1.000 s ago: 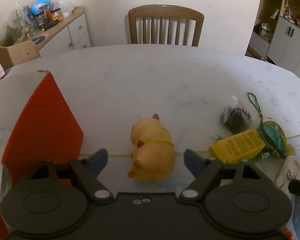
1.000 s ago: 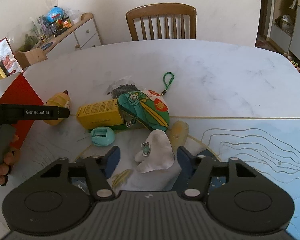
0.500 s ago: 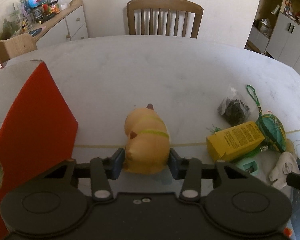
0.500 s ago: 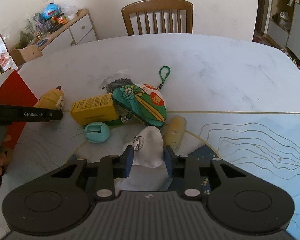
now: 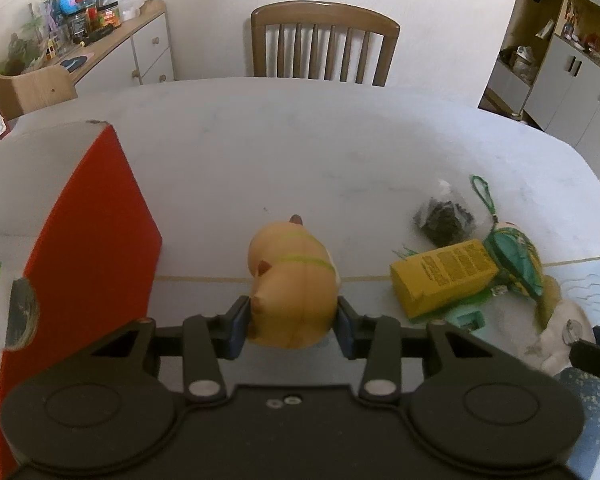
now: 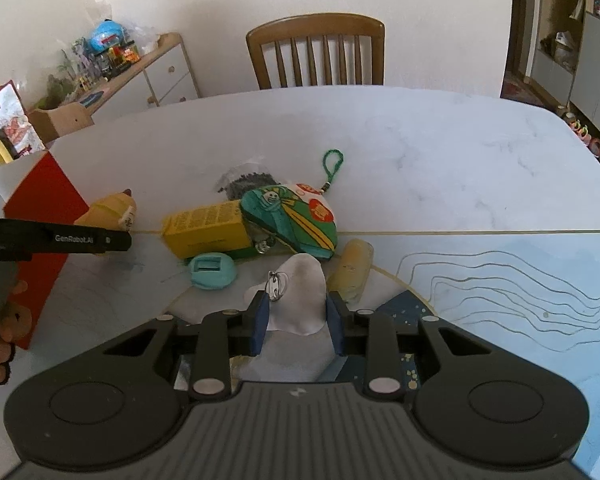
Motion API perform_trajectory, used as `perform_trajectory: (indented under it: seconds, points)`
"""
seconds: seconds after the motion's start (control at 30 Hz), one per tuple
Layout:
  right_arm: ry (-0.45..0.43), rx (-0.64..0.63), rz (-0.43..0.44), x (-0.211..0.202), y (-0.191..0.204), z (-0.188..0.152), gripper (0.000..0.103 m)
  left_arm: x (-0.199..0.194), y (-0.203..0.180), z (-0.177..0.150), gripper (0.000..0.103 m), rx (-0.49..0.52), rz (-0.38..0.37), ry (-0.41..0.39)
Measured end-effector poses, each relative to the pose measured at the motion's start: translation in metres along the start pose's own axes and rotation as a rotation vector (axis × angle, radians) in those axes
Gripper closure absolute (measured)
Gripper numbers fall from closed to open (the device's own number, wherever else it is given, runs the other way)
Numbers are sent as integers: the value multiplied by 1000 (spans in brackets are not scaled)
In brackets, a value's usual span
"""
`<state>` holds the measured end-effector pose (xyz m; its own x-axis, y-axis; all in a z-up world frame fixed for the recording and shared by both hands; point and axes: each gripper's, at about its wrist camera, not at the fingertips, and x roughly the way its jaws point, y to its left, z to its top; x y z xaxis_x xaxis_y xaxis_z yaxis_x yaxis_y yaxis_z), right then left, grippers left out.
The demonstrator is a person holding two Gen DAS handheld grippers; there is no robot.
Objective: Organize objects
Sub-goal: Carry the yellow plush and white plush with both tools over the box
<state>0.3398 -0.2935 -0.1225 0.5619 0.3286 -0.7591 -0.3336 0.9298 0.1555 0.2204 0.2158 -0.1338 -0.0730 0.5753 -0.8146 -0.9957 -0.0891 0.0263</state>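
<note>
A yellow-orange animal toy (image 5: 292, 276) lies on the white marble table (image 5: 300, 152), just right of a red box (image 5: 84, 248). My left gripper (image 5: 292, 320) has its blue pads against the toy's two flanks, and the jaws are still closing on it. In the right wrist view a white plush piece (image 6: 300, 292) with a metal ring on it sits between the pads of my right gripper (image 6: 297, 320), which is shut on it. The same toy (image 6: 108, 212) shows at the left there, behind one left finger (image 6: 88, 238).
Beside the white piece lie a yellow carton (image 6: 208, 228), a green printed pouch (image 6: 290, 216) with a cord loop, a teal round case (image 6: 212, 272), a bag of dark bits (image 6: 244, 182) and a yellowish tube (image 6: 352, 272). A wooden chair (image 6: 316, 52) stands at the table's far side.
Both grippers stood open a second ago. The left jaws have come in onto the yellow toy and the right jaws onto the white plush piece. Neither hand has shifted much.
</note>
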Motion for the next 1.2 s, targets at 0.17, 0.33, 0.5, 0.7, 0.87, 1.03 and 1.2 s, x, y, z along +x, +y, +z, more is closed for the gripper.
perform_trajectory:
  seconds: [0.17, 0.33, 0.5, 0.7, 0.87, 1.03, 1.2]
  points:
    - [-19, 7, 14, -18, 3, 2, 73, -18, -1, -1, 62, -13, -31, -10]
    - [-37, -2, 26, -37, 11, 5, 73, -43, -1, -3, 62, -36, -68, -23]
    - [-58, -19, 41, -55, 20, 9, 73, -70, -4, -6, 62, -36, -107, -47]
    - [-80, -36, 60, -75, 39, 14, 73, -100, -1, -7, 62, -33, -134, -72]
    - [-102, -46, 81, -90, 56, 20, 73, -119, 11, -7, 62, -33, -148, -84]
    - [-120, -56, 100, -101, 79, 25, 73, -133, 29, -9, 62, -38, -154, -89]
    - [-128, -70, 117, -107, 106, 29, 73, -144, 52, -10, 62, -44, -152, -101]
